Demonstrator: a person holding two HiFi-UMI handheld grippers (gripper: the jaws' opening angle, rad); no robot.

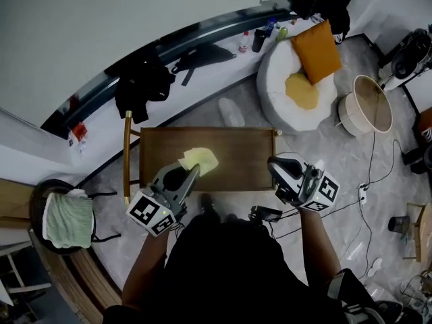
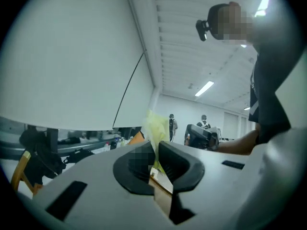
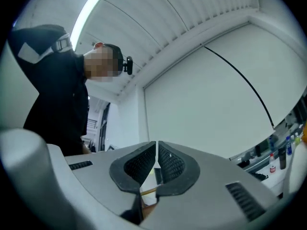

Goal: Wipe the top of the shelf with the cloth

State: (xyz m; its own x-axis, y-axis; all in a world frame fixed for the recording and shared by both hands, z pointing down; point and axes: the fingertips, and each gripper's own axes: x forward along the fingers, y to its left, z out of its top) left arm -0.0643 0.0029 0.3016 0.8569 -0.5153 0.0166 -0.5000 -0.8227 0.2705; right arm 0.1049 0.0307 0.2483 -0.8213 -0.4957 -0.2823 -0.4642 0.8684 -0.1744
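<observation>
- The left claw (image 1: 191, 173) is clamped on a pale yellow cloth (image 1: 200, 158). In the left gripper view the two black pads pinch the cloth (image 2: 156, 126), and it sticks up out of the claw (image 2: 156, 150) beyond the tips.
- In the head view the cloth shows over the brown wooden top of the shelf (image 1: 243, 160), left of its middle and nearer the back edge. Whether it presses on the wood cannot be told.
- The right claw (image 1: 273, 164) is at the right end of the shelf, well apart from the cloth.
- In the right gripper view the right claw (image 3: 157, 152) is closed. Its ribbed pads meet at the tips and nothing sits between them.
- Both claws are tilted upward, so their views take in the ceiling and the wall.
- Beyond the shelf a white beanbag (image 1: 283, 79) stands on the floor with an orange cushion (image 1: 316, 49) leaning on it.
- A black garment (image 1: 143, 86) hangs over the long ledge by the wall, and some bottles (image 1: 260, 39) stand farther along it.
- To the left, a green towel (image 1: 67, 218) lies on a round seat.
- Two people (image 2: 171, 126) stand far off in the left gripper view.
</observation>
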